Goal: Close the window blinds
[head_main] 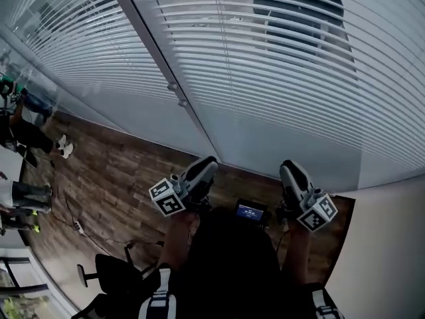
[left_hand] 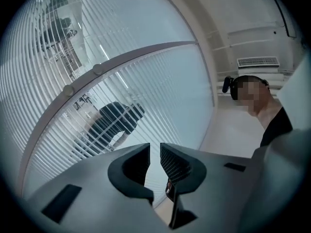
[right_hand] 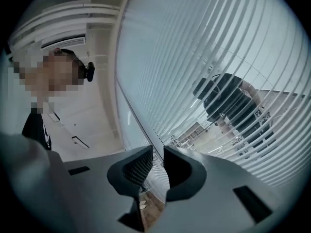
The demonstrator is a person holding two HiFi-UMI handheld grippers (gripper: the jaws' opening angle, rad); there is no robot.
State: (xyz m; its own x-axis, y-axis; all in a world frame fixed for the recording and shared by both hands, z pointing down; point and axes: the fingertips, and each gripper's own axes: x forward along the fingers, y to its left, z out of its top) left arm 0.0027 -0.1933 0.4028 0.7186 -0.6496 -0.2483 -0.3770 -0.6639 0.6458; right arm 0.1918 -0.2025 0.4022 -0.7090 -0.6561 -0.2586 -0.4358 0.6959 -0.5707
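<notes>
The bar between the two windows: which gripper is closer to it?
Left. The left gripper is just below the bar's bottom end. The right gripper is off to the side, in front of the right-hand blinds.

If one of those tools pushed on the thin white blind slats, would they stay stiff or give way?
The slats look long and very thin, so they would probably flex and sway rather than resist. Gaps show between them, so they likely hang loosely and weigh little. A hard pinch might kink one.
</notes>
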